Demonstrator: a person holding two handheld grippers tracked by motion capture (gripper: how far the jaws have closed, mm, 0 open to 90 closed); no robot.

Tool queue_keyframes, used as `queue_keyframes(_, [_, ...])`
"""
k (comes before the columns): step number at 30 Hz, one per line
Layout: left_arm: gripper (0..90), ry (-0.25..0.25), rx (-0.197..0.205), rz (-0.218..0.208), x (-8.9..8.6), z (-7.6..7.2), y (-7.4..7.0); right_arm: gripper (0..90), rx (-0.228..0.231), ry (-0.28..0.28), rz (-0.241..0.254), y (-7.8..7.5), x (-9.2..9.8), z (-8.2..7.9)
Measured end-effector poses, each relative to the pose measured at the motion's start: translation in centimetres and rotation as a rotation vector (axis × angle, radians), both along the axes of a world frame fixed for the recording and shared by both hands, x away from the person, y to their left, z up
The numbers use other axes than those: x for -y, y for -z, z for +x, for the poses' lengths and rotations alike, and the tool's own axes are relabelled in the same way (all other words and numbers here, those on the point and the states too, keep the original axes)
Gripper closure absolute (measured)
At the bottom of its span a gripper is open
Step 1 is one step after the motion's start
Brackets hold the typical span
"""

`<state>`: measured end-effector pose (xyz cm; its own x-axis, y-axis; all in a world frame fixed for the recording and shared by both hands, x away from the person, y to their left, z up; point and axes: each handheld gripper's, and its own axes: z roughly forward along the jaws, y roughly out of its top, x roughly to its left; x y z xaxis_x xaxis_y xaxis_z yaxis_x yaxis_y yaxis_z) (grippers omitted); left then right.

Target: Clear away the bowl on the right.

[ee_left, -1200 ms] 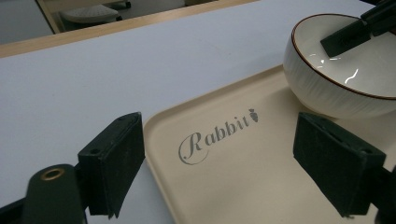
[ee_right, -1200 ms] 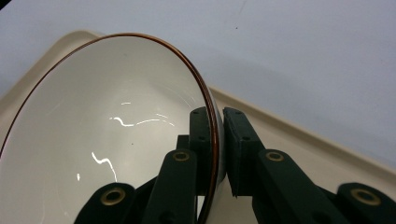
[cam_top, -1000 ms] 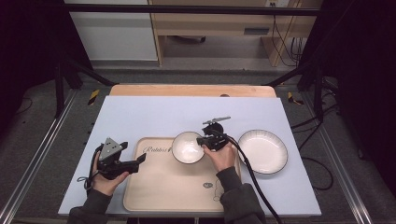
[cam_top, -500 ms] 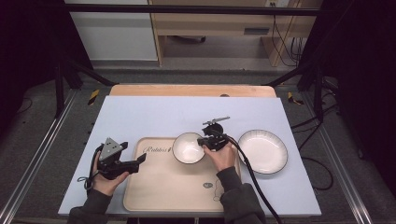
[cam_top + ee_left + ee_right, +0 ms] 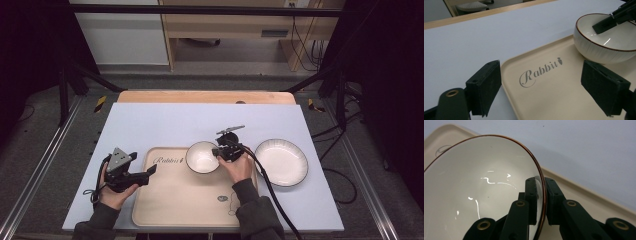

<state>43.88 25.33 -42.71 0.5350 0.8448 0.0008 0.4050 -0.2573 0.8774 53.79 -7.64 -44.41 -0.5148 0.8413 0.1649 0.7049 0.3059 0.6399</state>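
A white bowl (image 5: pixel 201 157) with a thin brown rim sits at the far right part of a beige tray (image 5: pixel 185 200) printed "Rabbit". My right gripper (image 5: pixel 219 152) is shut on the bowl's right rim (image 5: pixel 543 195), one jaw inside and one outside. In the left gripper view the bowl (image 5: pixel 604 47) appears at the upper right with that jaw inside it. My left gripper (image 5: pixel 150 171) is open over the tray's left edge (image 5: pixel 510 77), nothing between its jaws.
A larger white plate (image 5: pixel 281 161) with a dark rim lies on the pale blue table top (image 5: pixel 165 122) to the right of the tray. The table's wooden far edge (image 5: pixel 205 96) lies beyond. Dark frame posts flank the table.
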Motion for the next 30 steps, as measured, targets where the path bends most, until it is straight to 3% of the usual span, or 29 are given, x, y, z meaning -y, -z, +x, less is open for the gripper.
queue_keyframes(7, [16.2, 0.001, -0.001, 0.003, 0.0, 0.0, 0.0, 78.7, 0.022, -0.011, -0.008, -0.1, 0.1, -0.1])
queue_keyframes(11, [16.2, -0.002, 0.001, -0.004, 0.0, 0.0, -0.1, 72.7, 0.063, -0.010, 0.035, -0.7, 0.5, -0.6])
queue_keyframes(17, [16.2, -0.002, 0.002, -0.006, -0.1, 0.0, -0.1, 55.6, 0.164, -0.004, 0.042, -2.0, 1.2, -1.3])
queue_keyframes(21, [16.1, -0.006, 0.007, -0.008, -0.2, -0.1, -0.2, 39.6, 0.205, 0.003, 0.085, -2.5, 1.6, -1.6])
queue_keyframes(24, [15.9, -0.008, 0.008, -0.011, -0.2, -0.1, -0.3, 25.8, 0.251, 0.003, 0.059, -3.0, 2.0, -2.0])
queue_keyframes(30, [15.2, -0.012, 0.010, -0.011, -0.2, -0.1, -0.3, 20.5, 0.311, 0.001, 0.082, -3.9, 2.9, -3.0])
